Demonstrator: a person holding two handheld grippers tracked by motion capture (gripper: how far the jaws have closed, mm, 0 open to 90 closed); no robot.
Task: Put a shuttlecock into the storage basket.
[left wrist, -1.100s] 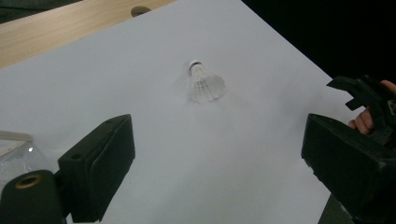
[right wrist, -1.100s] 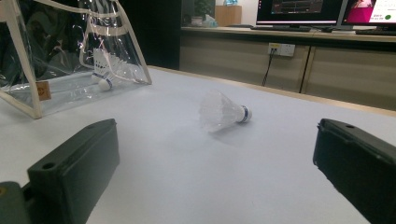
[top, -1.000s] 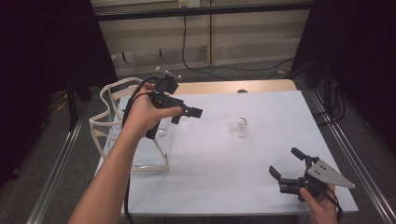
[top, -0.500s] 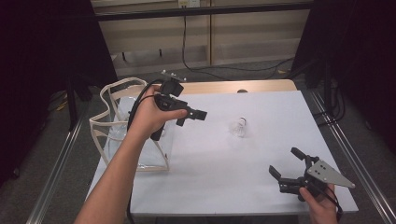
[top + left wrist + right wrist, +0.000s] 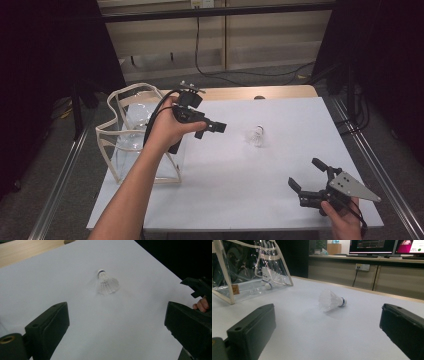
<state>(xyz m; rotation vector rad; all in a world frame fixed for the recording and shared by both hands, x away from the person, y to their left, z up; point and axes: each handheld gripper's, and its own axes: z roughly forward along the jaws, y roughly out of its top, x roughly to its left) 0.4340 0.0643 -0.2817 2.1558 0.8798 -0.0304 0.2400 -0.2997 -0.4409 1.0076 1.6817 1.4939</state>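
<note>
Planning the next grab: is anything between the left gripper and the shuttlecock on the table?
Nothing visible. Bare white table lies between the open left gripper and the shuttlecock.

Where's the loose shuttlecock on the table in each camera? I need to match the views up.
High view: the shuttlecock lies on the white table, right of centre, ahead of the left gripper.
Left gripper view: shuttlecock upper middle, cork pointing away, beyond the open jaws.
Right gripper view: shuttlecock at centre, on its side, cork to the right.
Shared landmark: the clear bag, also at upper left in the right gripper view.
</note>
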